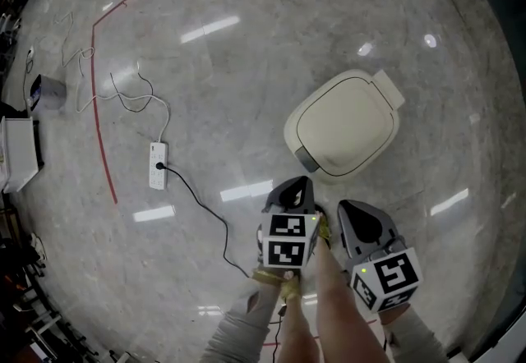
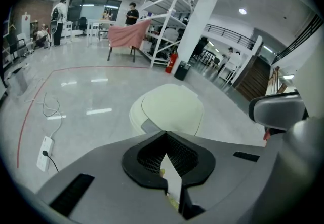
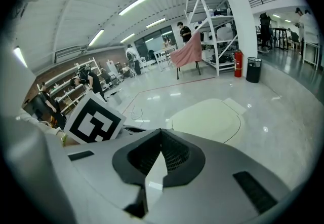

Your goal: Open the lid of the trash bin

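Observation:
A cream trash bin stands on the grey floor with its lid down; a grey tab sits at its near edge. In the left gripper view the trash bin lies just ahead of my left gripper, and in the right gripper view the trash bin lies ahead and slightly right of my right gripper. In the head view the left gripper hovers just short of the grey tab, and the right gripper is beside it, a little nearer me. Both are shut with nothing in them.
A white power strip with a black cable lies on the floor to the left. A red tape line curves past it. A grey cylinder and a white box sit at the far left. People and a metal rack stand far off.

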